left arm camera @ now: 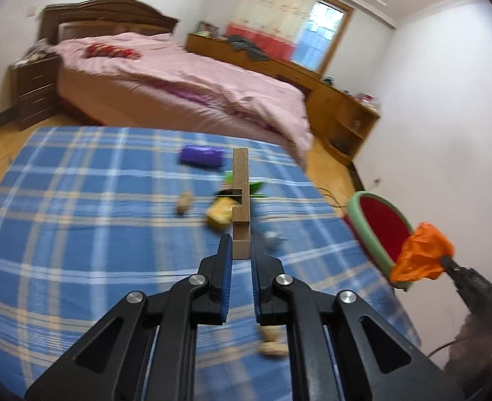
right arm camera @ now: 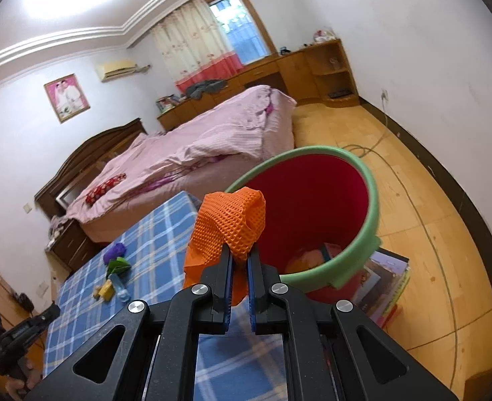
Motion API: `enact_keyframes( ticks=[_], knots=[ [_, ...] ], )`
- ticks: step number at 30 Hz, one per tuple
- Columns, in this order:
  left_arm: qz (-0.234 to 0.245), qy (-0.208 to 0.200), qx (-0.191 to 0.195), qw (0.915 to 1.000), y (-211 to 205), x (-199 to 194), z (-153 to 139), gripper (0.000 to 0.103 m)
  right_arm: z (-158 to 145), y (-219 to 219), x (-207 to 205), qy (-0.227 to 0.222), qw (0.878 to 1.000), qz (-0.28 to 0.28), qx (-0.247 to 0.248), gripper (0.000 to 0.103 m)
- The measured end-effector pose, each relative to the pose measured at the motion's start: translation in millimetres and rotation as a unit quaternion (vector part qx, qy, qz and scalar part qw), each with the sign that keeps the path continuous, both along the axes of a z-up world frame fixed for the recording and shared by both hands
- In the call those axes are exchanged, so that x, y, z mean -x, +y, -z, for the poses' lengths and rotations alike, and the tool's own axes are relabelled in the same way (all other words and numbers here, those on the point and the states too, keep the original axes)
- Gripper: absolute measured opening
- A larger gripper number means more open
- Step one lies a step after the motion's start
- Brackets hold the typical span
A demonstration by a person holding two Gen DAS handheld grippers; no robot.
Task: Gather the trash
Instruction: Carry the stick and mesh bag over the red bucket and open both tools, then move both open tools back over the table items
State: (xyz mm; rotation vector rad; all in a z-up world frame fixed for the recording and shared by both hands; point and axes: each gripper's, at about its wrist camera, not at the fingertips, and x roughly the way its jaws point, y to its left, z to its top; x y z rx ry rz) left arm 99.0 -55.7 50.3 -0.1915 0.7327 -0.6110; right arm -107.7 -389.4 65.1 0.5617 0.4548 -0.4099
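Left gripper (left arm camera: 241,249) clamped on wooden block (left arm camera: 240,200), long axis pointing away, above plaid worktop (left arm camera: 79,217). Right gripper (right arm camera: 239,254) pinching orange mesh (right arm camera: 227,224) beside red bin (right arm camera: 313,200). Bin contents visible in right wrist view only.

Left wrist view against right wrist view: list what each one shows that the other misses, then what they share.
Only the left wrist view shows the left gripper shut on a notched wooden block, and peanuts near its fingers. Only the right wrist view shows trash lying inside the red bin, books stacked behind it, and a framed picture on the wall. Both show the orange mesh in the right gripper, the plaid cloth and the pink bed.
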Motion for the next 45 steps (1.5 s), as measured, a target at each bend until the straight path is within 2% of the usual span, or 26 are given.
enact_keyframes(
  ticks=[4, 11, 18, 28, 34, 36, 38, 42, 43, 45],
  knots=[
    [0.025, 0.001, -0.006, 0.9997, -35, 6, -8, 0.009, 6, -10, 8, 0.005, 1.0, 0.006, 0.004, 0.007],
    [0.076, 0.013, -0.033, 0.9965, -104, 13, -3, 0.009, 15, -35, 17, 0.003, 1.0, 0.023, -0.001, 0.007],
    [0.129, -0.003, -0.054, 0.9902, -173, 22, -6, 0.009, 20, -64, 11, 0.006, 0.999, 0.032, 0.017, 0.007],
    [0.192, 0.001, -0.066, 0.9792, -259, 25, 11, 0.009, 42, -93, -5, 0.015, 0.999, 0.036, 0.0, 0.009],
    [0.206, 0.013, -0.066, 0.9763, -280, 27, 25, 0.009, 49, -101, -6, 0.008, 0.999, 0.033, -0.011, 0.012],
    [0.21, 0.017, -0.067, 0.9752, -283, 27, 29, 0.01, 51, -102, -4, 0.008, 0.999, 0.029, -0.013, 0.016],
    [0.21, 0.02, -0.071, 0.9749, -283, 27, 31, 0.015, 51, -101, -5, 0.01, 1.0, 0.026, -0.014, 0.023],
    [0.2, 0.021, -0.068, 0.9772, -279, 24, 29, 0.034, 48, -98, -6, 0.007, 1.0, 0.02, -0.013, 0.031],
    [0.195, 0.022, -0.069, 0.9781, -276, 24, 28, 0.036, 47, -98, -6, 0.006, 1.0, 0.019, -0.013, 0.032],
    [0.19, 0.023, -0.067, 0.9792, -271, 24, 27, 0.036, 44, -94, -5, 0.006, 1.0, 0.017, -0.013, 0.041]
  ],
)
